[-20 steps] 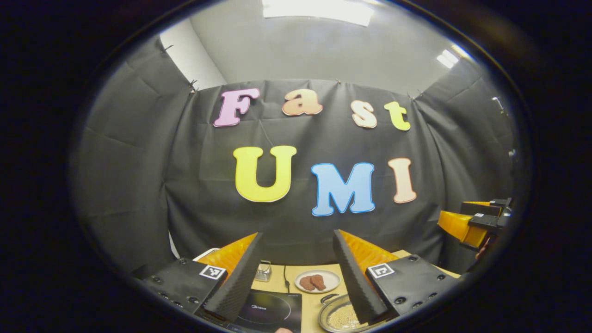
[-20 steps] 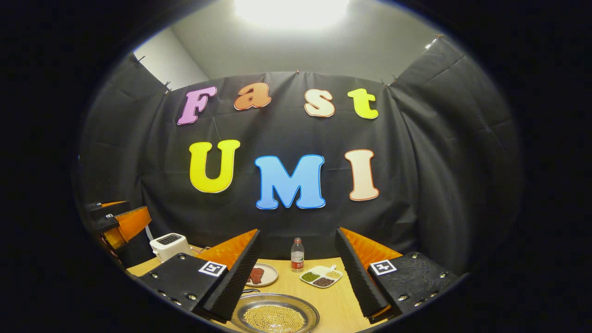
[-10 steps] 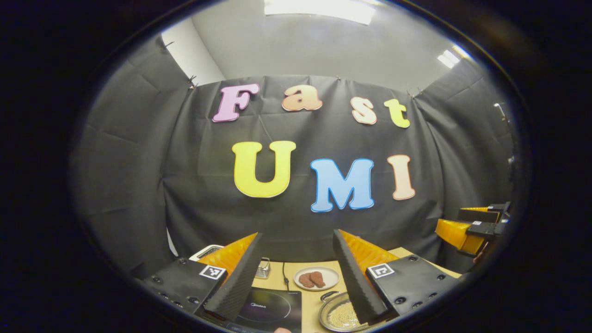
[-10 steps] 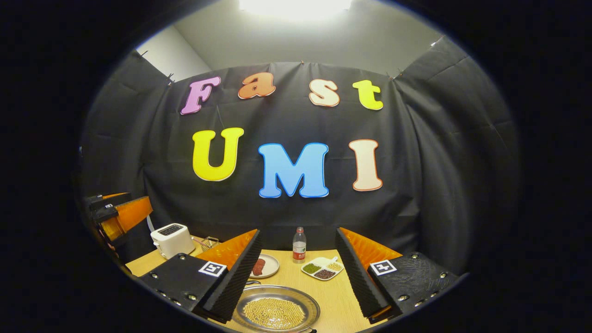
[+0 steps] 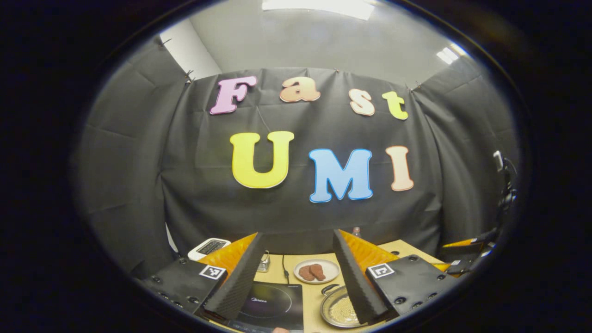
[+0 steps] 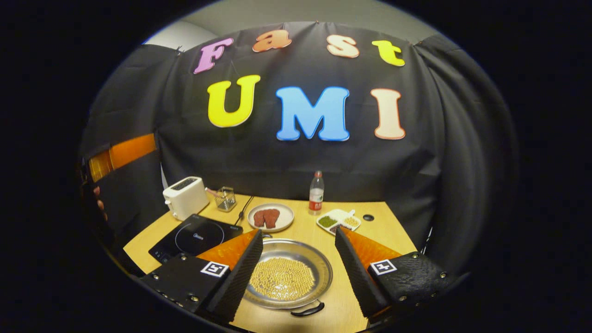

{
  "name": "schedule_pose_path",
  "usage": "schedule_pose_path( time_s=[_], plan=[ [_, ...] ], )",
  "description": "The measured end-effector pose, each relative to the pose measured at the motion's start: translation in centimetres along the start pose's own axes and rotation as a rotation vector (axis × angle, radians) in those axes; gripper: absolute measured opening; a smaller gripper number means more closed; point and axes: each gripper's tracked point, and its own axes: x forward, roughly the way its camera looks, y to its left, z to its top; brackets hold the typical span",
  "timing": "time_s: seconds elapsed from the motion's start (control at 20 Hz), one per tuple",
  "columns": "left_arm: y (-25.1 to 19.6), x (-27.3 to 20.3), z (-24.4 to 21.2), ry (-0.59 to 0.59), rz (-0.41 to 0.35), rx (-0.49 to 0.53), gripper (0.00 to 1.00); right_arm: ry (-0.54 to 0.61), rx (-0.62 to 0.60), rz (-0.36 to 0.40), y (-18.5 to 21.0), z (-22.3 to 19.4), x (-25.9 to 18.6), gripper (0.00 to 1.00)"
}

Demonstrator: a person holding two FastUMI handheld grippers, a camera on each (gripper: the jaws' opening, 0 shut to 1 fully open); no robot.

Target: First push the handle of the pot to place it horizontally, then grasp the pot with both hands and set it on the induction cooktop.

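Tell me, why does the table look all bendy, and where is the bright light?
In the right gripper view the fisheye lens curves the table edges and bulges the cloth wall, while the pot near the middle stays sharp and evenly lit. In the left gripper view a ceiling light glares white at the top, and the pot sits dim and squashed at the bottom.

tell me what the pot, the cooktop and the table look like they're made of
Pot: looks like metal, likely stainless steel, silver with a dull sheen on the rim; its handle is dark, perhaps plastic. Cooktop: a smooth glossy black top, probably glass, with a faint printed ring. Table: light wood-look surface, matte; real wood or laminate can't be told.
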Motion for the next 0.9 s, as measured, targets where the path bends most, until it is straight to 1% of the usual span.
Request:
schedule_pose_path(
  time_s=[0.05, 0.1, 0.15, 0.2, 0.25, 0.35, 0.4, 0.45, 0.5, 0.55, 0.6, 0.65, 0.7, 0.75, 0.8, 0.9],
  plan=[
    [0.0, 0.0, -0.2, 0.006, 0.0, 0.001, 0.95, 0.042, -0.009, 0.008, 0.1, -1.4, 0.2, 0.94],
    [0.2, -0.2, -0.6, 0.012, 0.002, 0.003, 0.96, 0.079, -0.007, 0.035, 0.5, -2.7, 0.4, 0.85],
    [0.3, -0.2, -0.8, 0.016, 0.006, 0.006, 0.95, 0.121, -0.008, 0.036, 0.6, -3.9, 0.4, 0.83],
    [0.3, -0.3, -0.9, 0.024, 0.004, 0.006, 0.96, 0.156, -0.005, 0.041, 0.5, -5.0, 0.3, 0.73],
    [0.3, -0.3, -1.3, 0.031, 0.005, 0.005, 0.96, 0.195, -0.005, 0.055, 0.9, -6.1, 0.4, 0.67],
    [0.5, -0.4, -1.6, 0.042, 0.009, 0.005, 0.96, 0.271, -0.013, 0.059, 0.9, -8.6, 0.6, 0.63],
    [0.6, -0.5, -1.8, 0.046, 0.01, 0.003, 0.95, 0.302, 0.001, 0.082, 1.4, -9.6, 0.4, 0.43],
    [0.6, -0.7, -1.9, 0.049, 0.011, 0.002, 0.95, 0.345, 0.012, 0.093, 1.6, -10.8, 0.3, 0.36],
    [0.6, -0.8, -2.0, 0.051, 0.013, 0.003, 0.95, 0.388, 0.025, 0.119, 2.2, -12.1, 0.2, 0.29],
    [0.8, -0.9, -2.2, 0.054, 0.016, 0.005, 0.95, 0.428, 0.029, 0.132, 2.5, -13.1, 0.4, 0.29],
    [0.9, -1.1, -2.4, 0.058, 0.019, 0.008, 0.95, 0.469, 0.03, 0.118, 2.0, -14.2, 0.2, 0.03],
    [1.0, -1.1, -2.3, 0.06, 0.023, 0.01, 0.95, 0.499, 0.043, 0.142, 2.4, -15.0, 0.2, 0.01],
    [1.2, -1.2, -2.5, 0.063, 0.028, 0.012, 0.95, 0.518, 0.044, 0.15, 2.6, -15.9, 0.3, 0.08],
    [1.4, -1.4, -2.5, 0.066, 0.034, 0.011, 0.96, 0.537, 0.038, 0.136, 2.2, -16.9, 0.5, 0.07],
    [1.5, -1.4, -2.7, 0.068, 0.039, 0.011, 0.96, 0.557, 0.042, 0.15, 2.3, -17.1, 0.3, 0.0],
    [2.0, -1.6, -2.8, 0.071, 0.055, 0.011, 0.96, 0.608, 0.034, 0.164, 2.7, -18.4, 0.0, 0.0]
  ],
)
